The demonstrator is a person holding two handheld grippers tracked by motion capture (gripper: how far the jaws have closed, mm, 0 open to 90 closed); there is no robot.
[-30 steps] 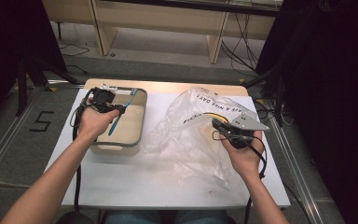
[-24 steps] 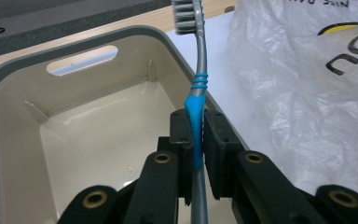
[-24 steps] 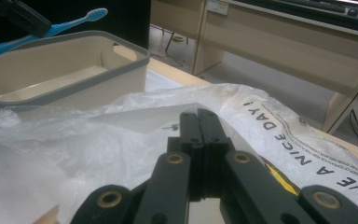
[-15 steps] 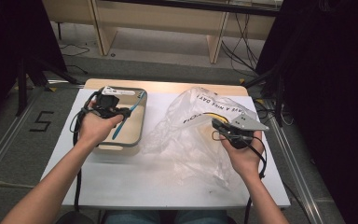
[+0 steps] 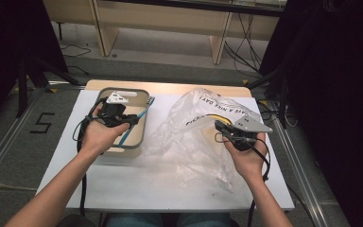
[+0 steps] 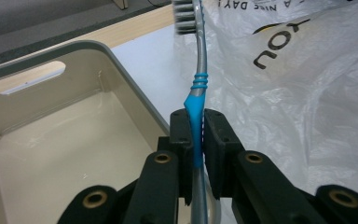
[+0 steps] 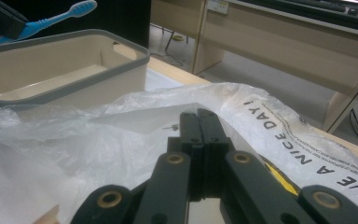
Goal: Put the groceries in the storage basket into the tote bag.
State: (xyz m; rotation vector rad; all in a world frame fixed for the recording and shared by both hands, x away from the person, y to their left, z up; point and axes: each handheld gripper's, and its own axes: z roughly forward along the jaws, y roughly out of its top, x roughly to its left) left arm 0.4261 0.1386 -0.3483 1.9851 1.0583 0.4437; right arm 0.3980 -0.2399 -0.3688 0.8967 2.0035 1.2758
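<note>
My left gripper (image 5: 131,120), clamped on the toothbrush (image 6: 197,100), has swung toward the bag (image 5: 203,135); my right gripper (image 7: 199,122), shut on plastic, should hold the mouth open.

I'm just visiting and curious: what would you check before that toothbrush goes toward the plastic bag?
1. Toothbrush clamped firmly in the left gripper: ok, both jaws press on its blue handle.
2. Brush lifted clear of the beige bin: ok, it is held above the rim.
3. Right gripper holding the plastic bag: ok, jaws shut on the film.
4. Bag mouth open toward the brush: cannot tell.
5. Bristles clean: cannot tell.
</note>
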